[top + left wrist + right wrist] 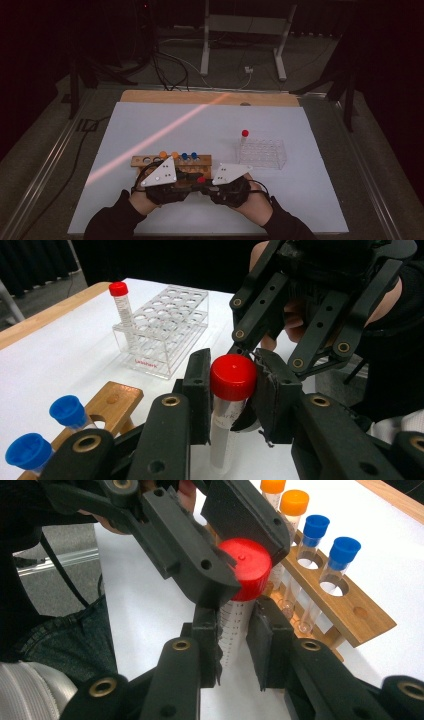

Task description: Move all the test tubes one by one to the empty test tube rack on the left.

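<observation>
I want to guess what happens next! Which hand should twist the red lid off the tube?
Probably the left. The left gripper already clamps the red cap, while the right gripper grips the clear tube lower down and can hold it steady.

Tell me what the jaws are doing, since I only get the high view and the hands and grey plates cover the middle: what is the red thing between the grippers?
Observer: It is the red cap of a clear tube. The left gripper has its jaws clamped on the cap's sides.
Operator: And the right gripper?
Observer: The right gripper has its jaws closed on the tube's clear body, just below the cap.
Operator: Is the tube sitting in the wooden rack?
Observer: No. It is held in front of the wooden rack, outside its holes, near the blue-capped tubes.
</observation>
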Demonstrator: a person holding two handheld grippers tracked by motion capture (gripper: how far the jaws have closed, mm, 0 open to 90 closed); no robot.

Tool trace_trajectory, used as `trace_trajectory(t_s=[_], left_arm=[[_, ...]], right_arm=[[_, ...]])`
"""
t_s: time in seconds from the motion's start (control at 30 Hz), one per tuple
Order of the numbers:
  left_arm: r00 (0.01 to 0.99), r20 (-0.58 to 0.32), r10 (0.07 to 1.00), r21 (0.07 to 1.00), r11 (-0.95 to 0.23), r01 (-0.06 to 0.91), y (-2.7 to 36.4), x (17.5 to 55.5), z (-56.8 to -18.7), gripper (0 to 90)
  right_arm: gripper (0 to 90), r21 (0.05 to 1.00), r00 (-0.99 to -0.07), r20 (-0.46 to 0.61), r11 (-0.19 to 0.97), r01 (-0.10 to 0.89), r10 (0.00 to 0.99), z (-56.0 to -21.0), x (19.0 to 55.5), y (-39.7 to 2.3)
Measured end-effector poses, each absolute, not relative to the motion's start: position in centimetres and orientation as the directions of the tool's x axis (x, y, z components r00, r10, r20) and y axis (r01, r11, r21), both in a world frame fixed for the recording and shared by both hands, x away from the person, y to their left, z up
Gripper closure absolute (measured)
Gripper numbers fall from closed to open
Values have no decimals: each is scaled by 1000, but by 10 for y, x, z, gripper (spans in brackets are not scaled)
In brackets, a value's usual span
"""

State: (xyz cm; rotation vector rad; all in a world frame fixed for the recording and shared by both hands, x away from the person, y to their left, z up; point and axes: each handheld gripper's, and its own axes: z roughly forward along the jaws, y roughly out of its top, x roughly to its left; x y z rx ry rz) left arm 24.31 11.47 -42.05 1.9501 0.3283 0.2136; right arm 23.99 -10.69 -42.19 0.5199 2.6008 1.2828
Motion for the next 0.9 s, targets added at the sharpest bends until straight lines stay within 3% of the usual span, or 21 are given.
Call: trace_trajectory(t_s=[0.13,0.3,0.6,0.9], left_arm=[[945,-11,326,920,-366,137,116,245,-419,715],[934,-2,358,917,-372,145,122,248,-417,715],[907,32,420,929,-348,129,142,251,-397,715],[859,62,508,937,-327,126,169,254,-380,715]], right_arm=[[742,804,-920,-18,553,219,391,-422,241,-108],[659,813,-918,-20,541,216,396,-422,241,-109],[479,844,-900,-16,489,221,436,-417,245,-119],[242,862,-880,-12,450,231,475,-413,247,-124]])
